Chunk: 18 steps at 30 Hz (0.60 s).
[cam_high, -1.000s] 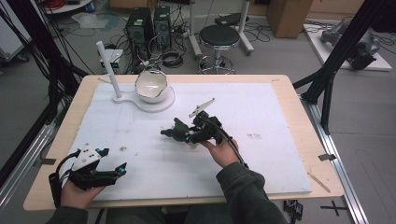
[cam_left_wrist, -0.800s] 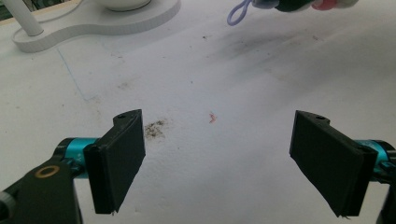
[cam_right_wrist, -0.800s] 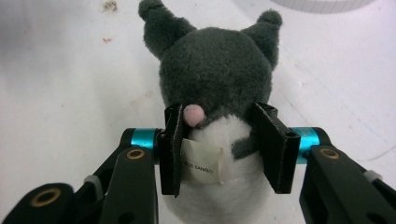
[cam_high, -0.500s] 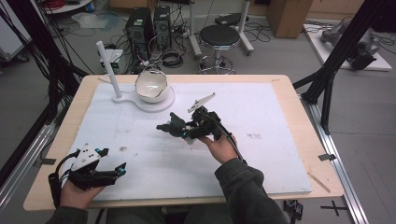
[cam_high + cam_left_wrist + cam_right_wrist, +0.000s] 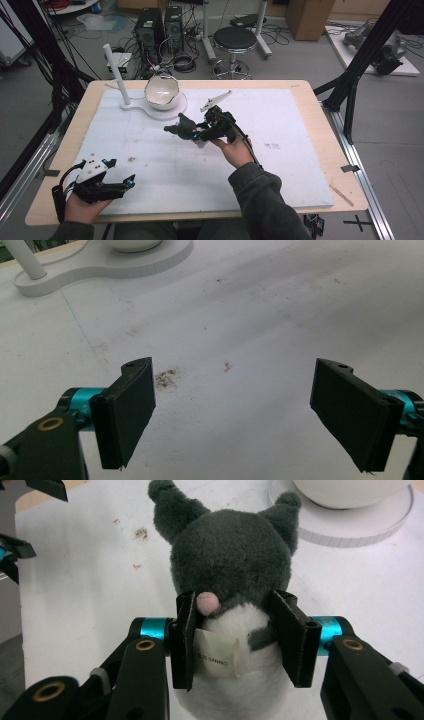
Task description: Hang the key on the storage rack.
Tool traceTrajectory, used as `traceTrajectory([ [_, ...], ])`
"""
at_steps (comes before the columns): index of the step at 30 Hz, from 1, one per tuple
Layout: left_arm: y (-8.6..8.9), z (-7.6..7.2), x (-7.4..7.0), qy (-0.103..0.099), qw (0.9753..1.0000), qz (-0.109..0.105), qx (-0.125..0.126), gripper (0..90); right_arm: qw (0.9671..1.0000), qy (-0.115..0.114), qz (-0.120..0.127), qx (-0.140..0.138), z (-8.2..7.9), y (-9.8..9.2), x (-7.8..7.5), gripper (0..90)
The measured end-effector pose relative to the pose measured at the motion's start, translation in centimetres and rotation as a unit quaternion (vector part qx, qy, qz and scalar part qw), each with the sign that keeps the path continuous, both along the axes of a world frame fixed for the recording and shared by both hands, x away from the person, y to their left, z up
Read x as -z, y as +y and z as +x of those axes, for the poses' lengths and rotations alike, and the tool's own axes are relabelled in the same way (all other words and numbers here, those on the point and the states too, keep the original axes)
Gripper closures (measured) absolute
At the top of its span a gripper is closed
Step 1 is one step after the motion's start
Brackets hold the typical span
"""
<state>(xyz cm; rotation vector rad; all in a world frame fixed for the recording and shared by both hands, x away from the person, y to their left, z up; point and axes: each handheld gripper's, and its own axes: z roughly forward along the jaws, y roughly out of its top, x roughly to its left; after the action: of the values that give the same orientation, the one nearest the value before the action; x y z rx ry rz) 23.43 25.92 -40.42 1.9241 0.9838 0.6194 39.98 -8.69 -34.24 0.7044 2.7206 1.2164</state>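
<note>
The left gripper [image 5: 120, 181] rests at the near left corner of the table, well away from the bowl [image 5: 161, 93], its jaws spread wide over bare white mat [image 5: 240, 325] with nothing between them. It seems to have no part in the work for now.

The bowl sits on a white stand [image 5: 150, 109] with an upright post [image 5: 115, 75], at the far left of the mat.

Just right of the bowl and nearer the person, the right gripper [image 5: 234, 632] pinches a grey plush [image 5: 231, 555] at its neck, jaws pressed into the fur either side of a paper tag [image 5: 216, 659]. From above, the plush [image 5: 181, 127] hangs off the mat, near the bowl but apart from it.

So the pick-up looks done. What appears left is carrying the plush across to the bowl, lowering it in, and letting go.
</note>
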Motion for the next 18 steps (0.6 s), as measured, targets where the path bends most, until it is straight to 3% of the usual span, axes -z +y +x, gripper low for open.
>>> traceTrajectory([
  [18, -0.1, 0.0, 0.0, -0.001, 1.0, 0.0, 0.001, 18.6, 0.9997, -0.009, 0.015, -0.019, 1.1, 1.4, -1.9, 56.3],
])
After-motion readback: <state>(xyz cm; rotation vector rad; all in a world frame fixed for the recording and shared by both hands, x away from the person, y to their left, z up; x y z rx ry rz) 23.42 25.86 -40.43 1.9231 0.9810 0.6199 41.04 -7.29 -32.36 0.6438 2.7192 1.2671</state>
